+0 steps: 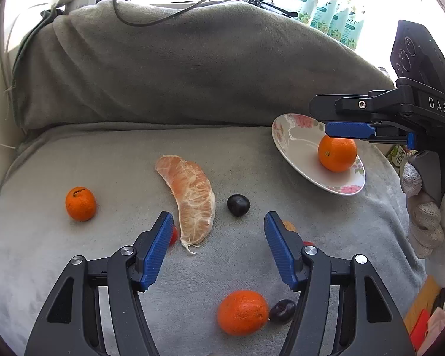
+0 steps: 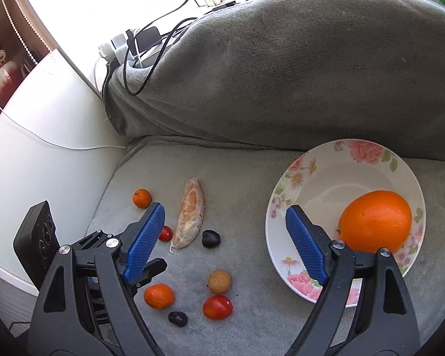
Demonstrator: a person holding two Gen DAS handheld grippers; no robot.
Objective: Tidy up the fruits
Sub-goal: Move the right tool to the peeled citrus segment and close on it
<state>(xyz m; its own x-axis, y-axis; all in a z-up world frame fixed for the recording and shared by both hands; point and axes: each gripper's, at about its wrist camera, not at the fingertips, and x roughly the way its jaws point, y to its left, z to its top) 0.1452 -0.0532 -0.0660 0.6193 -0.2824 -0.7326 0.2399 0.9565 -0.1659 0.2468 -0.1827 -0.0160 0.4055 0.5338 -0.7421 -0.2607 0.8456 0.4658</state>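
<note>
A large orange [image 2: 375, 221] lies in a floral plate [image 2: 317, 178] on the grey blanket; both show in the left wrist view, the orange [image 1: 337, 153] on the plate [image 1: 296, 145]. My right gripper [image 2: 225, 216] is open and empty, hovering over the plate's left rim; it shows in the left wrist view [image 1: 348, 129] above the orange. My left gripper [image 1: 218, 222] is open and empty above a peeled pomelo segment [image 1: 192, 201], a dark plum [image 1: 238, 204], and a mandarin [image 1: 242, 312]. Another mandarin [image 1: 80, 203] lies to the left.
More loose fruit in the right wrist view: a red tomato [image 2: 217, 307], a tan longan [image 2: 219, 281], a cherry tomato [image 2: 165, 233], a second dark plum [image 2: 178, 318]. A grey-covered cushion [image 1: 192, 65] rises behind. Cables [image 2: 151, 59] lie beyond it.
</note>
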